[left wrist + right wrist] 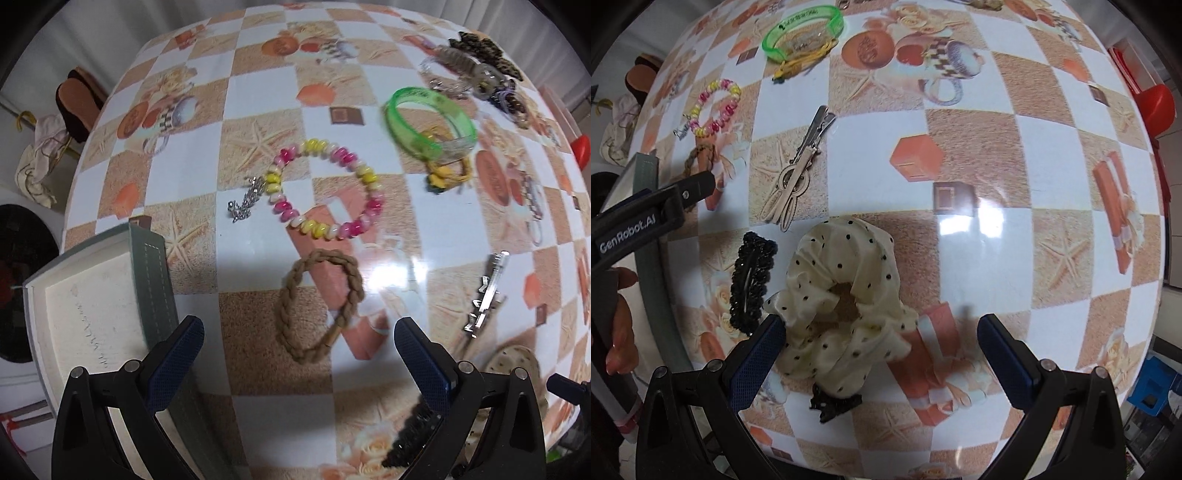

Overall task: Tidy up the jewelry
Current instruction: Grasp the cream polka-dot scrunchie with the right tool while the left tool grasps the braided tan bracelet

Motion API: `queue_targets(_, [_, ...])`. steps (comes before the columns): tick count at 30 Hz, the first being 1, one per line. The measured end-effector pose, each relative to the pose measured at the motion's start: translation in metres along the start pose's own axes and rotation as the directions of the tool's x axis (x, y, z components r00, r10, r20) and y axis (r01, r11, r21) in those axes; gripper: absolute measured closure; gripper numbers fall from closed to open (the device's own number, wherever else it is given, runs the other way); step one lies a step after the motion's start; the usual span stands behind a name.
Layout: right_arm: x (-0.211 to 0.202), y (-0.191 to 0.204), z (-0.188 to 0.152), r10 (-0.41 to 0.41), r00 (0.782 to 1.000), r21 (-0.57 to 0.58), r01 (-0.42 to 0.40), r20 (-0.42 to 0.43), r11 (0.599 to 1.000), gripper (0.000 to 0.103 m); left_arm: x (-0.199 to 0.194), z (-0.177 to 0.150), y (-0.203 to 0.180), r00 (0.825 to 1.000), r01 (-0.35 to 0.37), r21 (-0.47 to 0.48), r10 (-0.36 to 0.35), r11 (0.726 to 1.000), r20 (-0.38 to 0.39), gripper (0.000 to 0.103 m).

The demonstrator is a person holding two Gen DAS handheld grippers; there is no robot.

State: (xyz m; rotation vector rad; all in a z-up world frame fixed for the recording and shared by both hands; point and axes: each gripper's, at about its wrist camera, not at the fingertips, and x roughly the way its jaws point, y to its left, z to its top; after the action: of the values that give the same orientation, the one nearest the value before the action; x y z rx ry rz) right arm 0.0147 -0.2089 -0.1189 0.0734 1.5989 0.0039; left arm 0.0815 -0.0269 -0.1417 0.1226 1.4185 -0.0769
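My left gripper (299, 325) is open above a tan braided hair tie (317, 304) that lies between its fingers. Beyond it lies a pink and yellow bead bracelet (327, 190) with a silver chain. A green bangle (428, 122) and a yellow cord lie farther right. An open grey jewelry box (96, 306) with a white lining stands at the left. My right gripper (882, 328) is open over a cream polka-dot scrunchie (846, 306). A black hair clip (753, 280) lies to its left, a silver clip (798, 166) beyond it. The left gripper (698, 188) shows at the left edge.
A checkered patterned tablecloth (997, 184) covers the round table. A pile of more hair accessories (476, 74) lies at the far right. A silver clip (487, 291) lies right of the left gripper. A black lace piece (834, 402) pokes out under the scrunchie. A red object (1156, 107) stands off the table's right edge.
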Motion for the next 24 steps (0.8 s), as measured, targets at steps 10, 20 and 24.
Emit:
queue_targets(10, [0.021, 0.017, 0.009, -0.053, 0.998, -0.047, 0.054, 0.029, 0.997, 0.012, 0.006, 0.006, 0.001, 0.999, 0.052, 0.010, -0.052, 0.999, 0.012, 0.013])
queue_targets(20, [0.002, 0.019, 0.020, -0.033, 0.997, -0.036, 0.035, 0.072, 0.999, 0.082, -0.015, 0.008, -0.026, 0.994, 0.104, 0.044, -0.104, 0.994, 0.011, 0.085])
queue_targets(24, [-0.009, 0.005, 0.019, 0.003, 0.996, -0.018, -0.002, 0.090, 1.000, 0.084, -0.030, 0.009, -0.025, 0.988, 0.150, 0.020, -0.151, 0.988, 0.032, 0.085])
